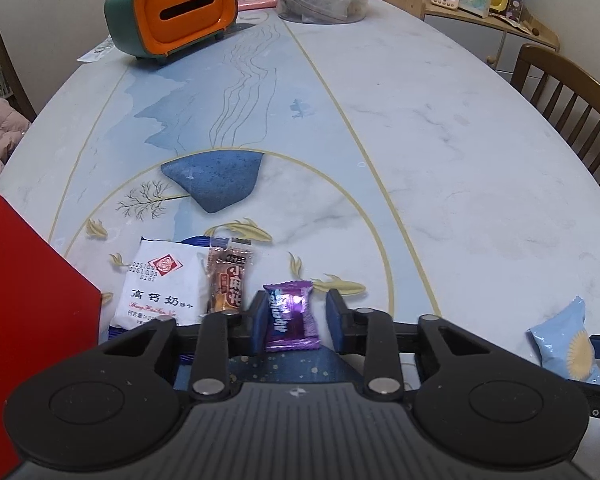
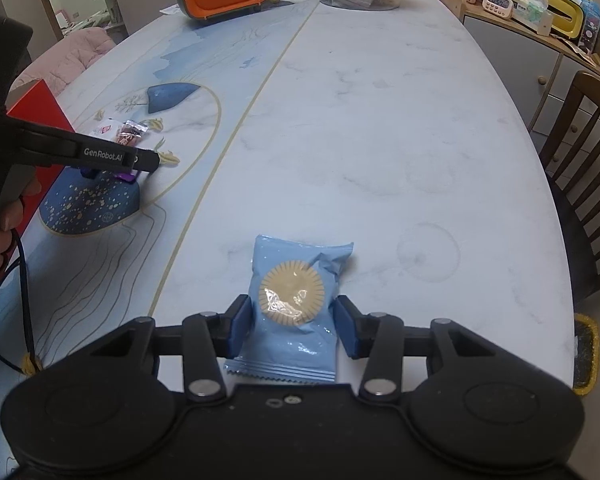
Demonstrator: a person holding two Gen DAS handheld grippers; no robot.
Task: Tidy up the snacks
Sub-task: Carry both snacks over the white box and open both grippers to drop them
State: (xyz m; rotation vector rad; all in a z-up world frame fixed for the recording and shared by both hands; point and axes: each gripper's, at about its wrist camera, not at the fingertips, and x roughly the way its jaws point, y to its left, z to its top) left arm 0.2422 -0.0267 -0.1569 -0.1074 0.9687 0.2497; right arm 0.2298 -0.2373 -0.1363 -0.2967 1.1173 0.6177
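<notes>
The left gripper [image 1: 296, 296] points down at the bench [image 1: 440, 160], and its jaws are pressed on a purple candy [image 1: 290, 316], which stands between the blue pads above a dark blue speckled patch printed on the bench top. Just to the left of this candy lie a brown snack bar [image 1: 228, 280] and a white biscuit packet [image 1: 160, 284], touching each other, and further left is the edge of a red box [image 1: 28, 304]. The right gripper [image 2: 293, 300] is well apart from them, over the pale marble part of the bench. Its jaws pinch a light blue packet [image 2: 290, 308] with a round yellow sun picture by both sides; the packet's lower sealed edge points toward the camera. At the far end of the bench stands an orange and green tissue box [image 1: 180, 8].
</notes>
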